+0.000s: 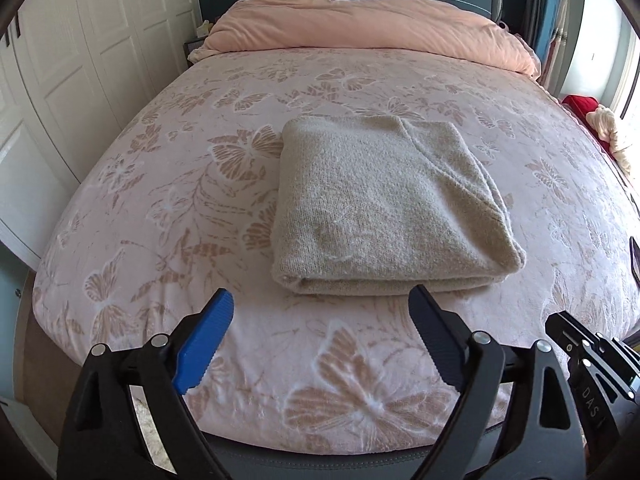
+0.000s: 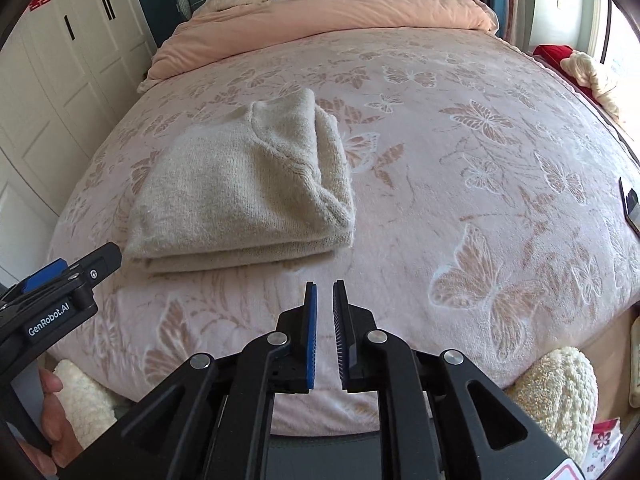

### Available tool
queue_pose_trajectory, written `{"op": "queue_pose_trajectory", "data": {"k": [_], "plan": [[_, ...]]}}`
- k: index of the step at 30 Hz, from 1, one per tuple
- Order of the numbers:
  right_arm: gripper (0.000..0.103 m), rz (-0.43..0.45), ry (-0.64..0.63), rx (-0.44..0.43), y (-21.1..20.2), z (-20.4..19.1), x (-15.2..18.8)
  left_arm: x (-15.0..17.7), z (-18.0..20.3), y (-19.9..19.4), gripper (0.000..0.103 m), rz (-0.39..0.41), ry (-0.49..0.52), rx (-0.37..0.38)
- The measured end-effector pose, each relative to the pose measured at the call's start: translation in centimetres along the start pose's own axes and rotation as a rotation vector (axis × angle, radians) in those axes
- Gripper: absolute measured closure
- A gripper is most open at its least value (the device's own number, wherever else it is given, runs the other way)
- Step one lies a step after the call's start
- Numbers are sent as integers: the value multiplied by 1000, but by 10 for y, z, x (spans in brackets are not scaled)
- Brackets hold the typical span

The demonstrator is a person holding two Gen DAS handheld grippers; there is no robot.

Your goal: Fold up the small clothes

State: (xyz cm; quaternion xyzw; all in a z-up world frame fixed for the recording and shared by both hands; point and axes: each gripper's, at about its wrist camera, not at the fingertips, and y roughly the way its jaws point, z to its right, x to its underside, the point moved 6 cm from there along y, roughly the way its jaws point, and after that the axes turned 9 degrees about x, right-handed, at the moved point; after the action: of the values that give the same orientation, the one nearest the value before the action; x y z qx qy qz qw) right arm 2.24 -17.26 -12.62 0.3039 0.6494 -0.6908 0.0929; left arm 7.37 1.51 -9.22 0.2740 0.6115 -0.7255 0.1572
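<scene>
Left tool (image 1: 320,312): fingers spread wide, holding nothing, at the lower centre of its frame, just short of the sweater's near edge. The folded beige sweater (image 1: 384,208) lies as a compact rectangle on the bed (image 1: 160,200), centre frame. Right tool (image 2: 325,300): fingers nearly pressed together with a narrow gap, empty, lower centre of its view, apart from the sweater (image 2: 240,188). Judgement: folding appears complete; the next move calls for tidying the loose right-hand layers or taking another garment.

both wrist views face the bed (image 1: 280,80) headward, sharing the sweater (image 1: 384,204).
</scene>
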Motion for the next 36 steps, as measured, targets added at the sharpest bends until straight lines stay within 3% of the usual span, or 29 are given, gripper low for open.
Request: {"op": "queue_pose_trajectory", "data": {"k": [12, 36], "plan": [[86, 5, -1, -7, -8, -6, 21, 26, 5, -5, 15, 13, 34, -54], [85, 43, -65, -13, -27, -29, 33, 38, 26, -22, 13, 48, 64, -63]]}}
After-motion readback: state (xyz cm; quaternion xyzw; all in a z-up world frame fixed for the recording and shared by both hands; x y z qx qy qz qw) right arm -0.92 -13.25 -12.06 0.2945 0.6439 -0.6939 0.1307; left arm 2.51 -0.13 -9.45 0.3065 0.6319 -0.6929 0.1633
